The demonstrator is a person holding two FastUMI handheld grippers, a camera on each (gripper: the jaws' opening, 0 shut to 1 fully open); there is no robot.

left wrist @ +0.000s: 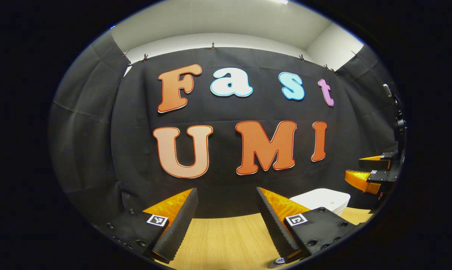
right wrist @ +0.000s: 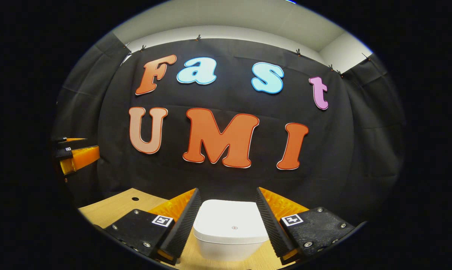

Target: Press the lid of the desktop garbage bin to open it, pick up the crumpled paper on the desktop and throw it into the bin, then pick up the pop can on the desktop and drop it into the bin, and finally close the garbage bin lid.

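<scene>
Bin [right wrist: 230, 229] sits lid down on our wooden table [right wrist: 117, 208], framed by the right gripper [right wrist: 226, 217], jaws wide. Our left gripper [left wrist: 226, 215] hovers wide too.

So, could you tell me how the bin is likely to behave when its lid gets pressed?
The bin looks like hard, smooth plastic, so it is probably stiff and fairly light. Its base seems narrower than its top, so an off-centre press might tip or slide it on the table.

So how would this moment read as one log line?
bin: lid shut | right gripper: open, facing bin | left gripper: open, over table
</scene>
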